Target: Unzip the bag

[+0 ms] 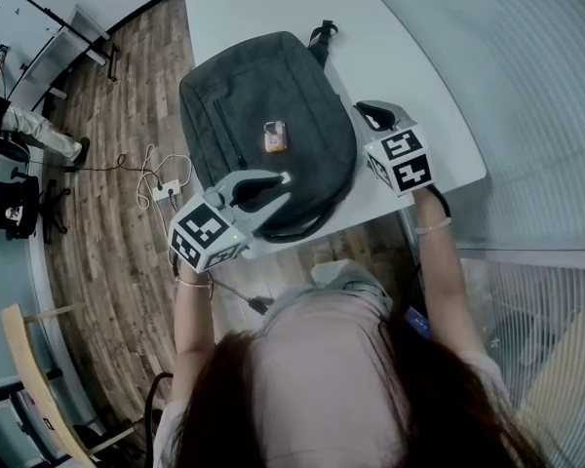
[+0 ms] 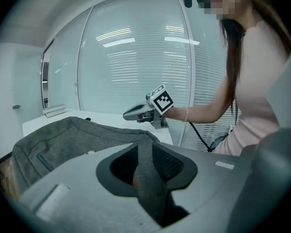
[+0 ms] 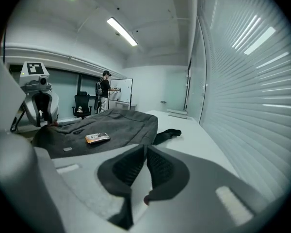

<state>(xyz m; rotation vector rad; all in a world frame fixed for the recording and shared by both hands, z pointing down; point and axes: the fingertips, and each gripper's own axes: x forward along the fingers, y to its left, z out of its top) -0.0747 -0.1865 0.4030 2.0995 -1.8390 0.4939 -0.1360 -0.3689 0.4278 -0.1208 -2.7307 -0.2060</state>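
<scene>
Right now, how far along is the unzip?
Done: nothing yet. The backpack lies closed on the table, with no zip visibly open. In hand: the left gripper has its fingers closed on the grey strap; the right gripper is shut and empty alongside. Left: find the zip pull and run it open.

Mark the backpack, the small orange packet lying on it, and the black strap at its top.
backpack (image 1: 263,76): head view, on its upper front panel.
orange packet (image 1: 275,136): head view, on its middle.
black strap (image 1: 322,35): head view, on the part lying on the table.
</scene>
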